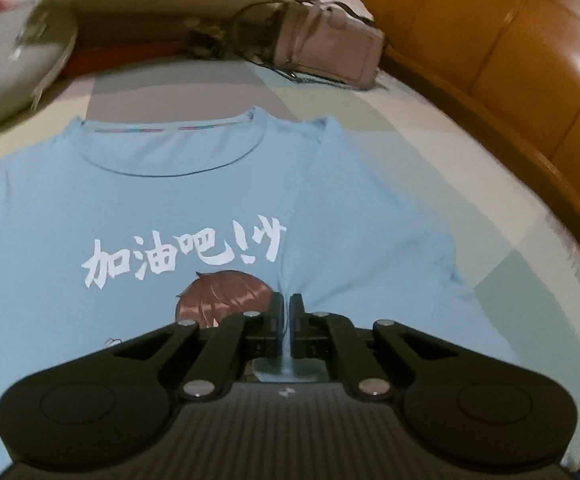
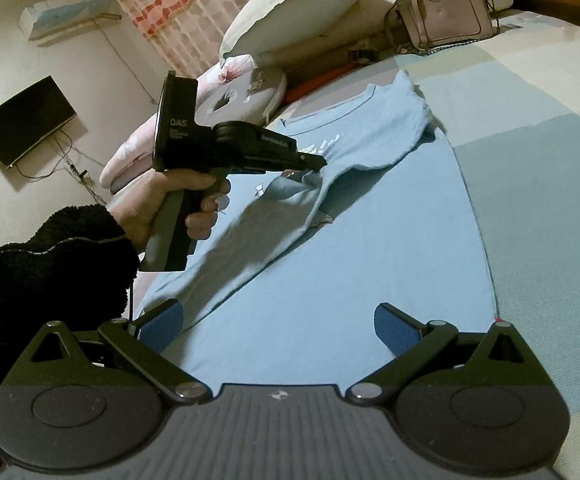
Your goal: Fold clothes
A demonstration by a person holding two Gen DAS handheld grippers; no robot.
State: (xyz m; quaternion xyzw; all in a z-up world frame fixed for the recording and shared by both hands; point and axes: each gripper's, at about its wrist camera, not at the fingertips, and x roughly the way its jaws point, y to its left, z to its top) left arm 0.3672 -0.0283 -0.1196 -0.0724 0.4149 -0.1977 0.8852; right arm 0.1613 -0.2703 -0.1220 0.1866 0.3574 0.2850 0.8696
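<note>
A light blue T-shirt (image 1: 178, 200) with white characters and a cartoon head lies front up on the bed. My left gripper (image 1: 288, 304) is shut on a fold of that shirt's cloth, pinched between its black fingers near the print. In the right wrist view the same left gripper (image 2: 317, 162), held by a hand in a black fuzzy sleeve, lifts the blue T-shirt (image 2: 329, 272) edge over the body. My right gripper (image 2: 278, 324) stands open above the shirt's lower part, blue pads wide apart, holding nothing.
A pinkish handbag (image 1: 321, 48) lies on the bed beyond the collar, next to pillows (image 2: 290, 12). A wooden bed frame (image 1: 509, 60) curves along the right. The checked bedsheet (image 2: 537, 160) spreads right of the shirt. A wall screen (image 2: 26, 118) and air conditioner hang at far left.
</note>
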